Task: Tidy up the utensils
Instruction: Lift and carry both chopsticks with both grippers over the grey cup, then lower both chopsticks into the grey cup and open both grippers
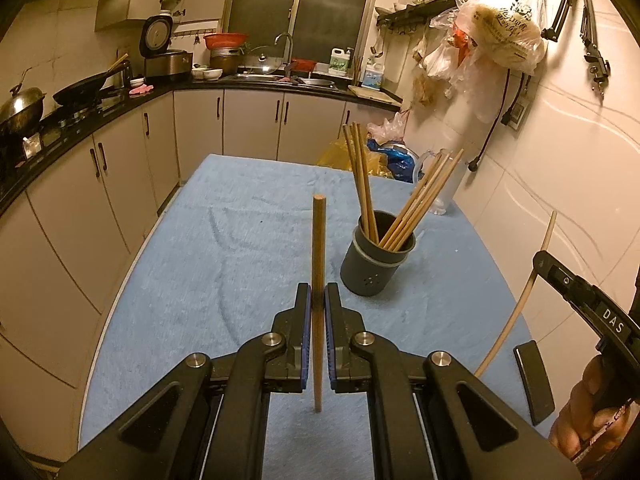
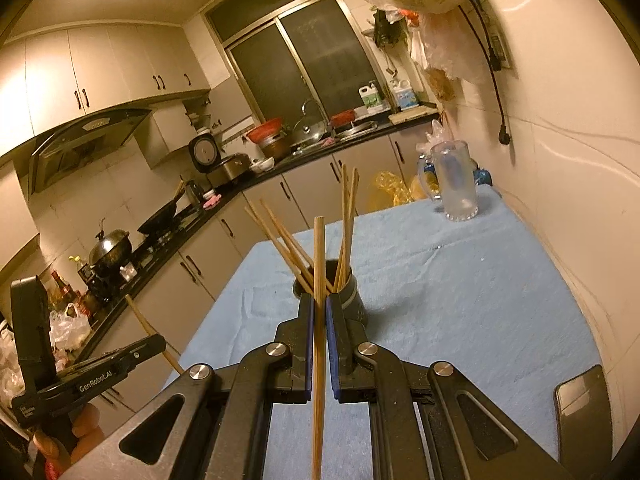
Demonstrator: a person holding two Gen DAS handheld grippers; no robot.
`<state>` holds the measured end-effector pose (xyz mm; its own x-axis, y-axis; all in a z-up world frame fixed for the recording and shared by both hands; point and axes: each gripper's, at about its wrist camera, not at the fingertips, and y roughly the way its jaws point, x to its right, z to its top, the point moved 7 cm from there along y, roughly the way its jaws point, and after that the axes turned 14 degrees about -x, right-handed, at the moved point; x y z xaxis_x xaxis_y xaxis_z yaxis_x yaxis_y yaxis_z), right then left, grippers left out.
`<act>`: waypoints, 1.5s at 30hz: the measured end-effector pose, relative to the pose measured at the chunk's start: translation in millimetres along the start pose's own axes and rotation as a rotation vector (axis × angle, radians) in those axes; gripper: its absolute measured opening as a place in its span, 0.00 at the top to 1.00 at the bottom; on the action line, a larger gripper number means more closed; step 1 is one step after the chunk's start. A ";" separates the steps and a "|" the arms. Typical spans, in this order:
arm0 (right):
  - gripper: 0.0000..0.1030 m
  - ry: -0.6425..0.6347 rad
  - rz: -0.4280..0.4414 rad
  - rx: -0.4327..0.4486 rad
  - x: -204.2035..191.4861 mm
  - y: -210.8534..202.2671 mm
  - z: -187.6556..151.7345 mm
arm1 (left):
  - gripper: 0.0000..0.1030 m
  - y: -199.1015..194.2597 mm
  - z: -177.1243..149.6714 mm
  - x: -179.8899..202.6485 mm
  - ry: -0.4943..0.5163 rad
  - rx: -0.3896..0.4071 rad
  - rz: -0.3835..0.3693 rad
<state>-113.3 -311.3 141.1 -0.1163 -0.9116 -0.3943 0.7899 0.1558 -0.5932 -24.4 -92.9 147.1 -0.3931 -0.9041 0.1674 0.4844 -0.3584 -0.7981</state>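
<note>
Your worktop [image 1: 240, 240] is covered by a light blue, slightly rumpled towel-like cloth [image 2: 460, 288] that spreads over nearly all of its surface. You have a dark grey round holder [image 1: 374, 264] standing upright on the cloth near the middle, with wooden chopsticks [image 1: 362, 184] fanning out of it. At the far corner by the tiled wall a clear glass mug [image 2: 456, 184] stands upright, well apart from the holder. A black phone [image 1: 534, 380] lies flat at the near right edge.
</note>
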 end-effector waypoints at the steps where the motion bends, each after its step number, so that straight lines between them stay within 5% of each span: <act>1: 0.94 0.001 -0.001 0.010 -1.1 -1.2 2.2 | 0.94 -0.3 0.9 0.6 0.001 0.002 -0.001; 20: 0.94 0.049 -0.045 0.153 -1.2 -6.0 66.9 | 0.94 -19.3 50.2 20.8 0.034 0.048 -0.031; 45: 0.93 0.100 -0.106 0.277 9.1 21.6 157.9 | 0.94 -37.5 158.4 58.5 0.055 0.160 -0.078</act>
<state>-2.2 -376.4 235.6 -0.2550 -0.8731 -0.4155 0.9023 -0.0604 -0.4268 58.3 -169.2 278.5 -0.4749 -0.8593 0.1898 0.5670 -0.4637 -0.6808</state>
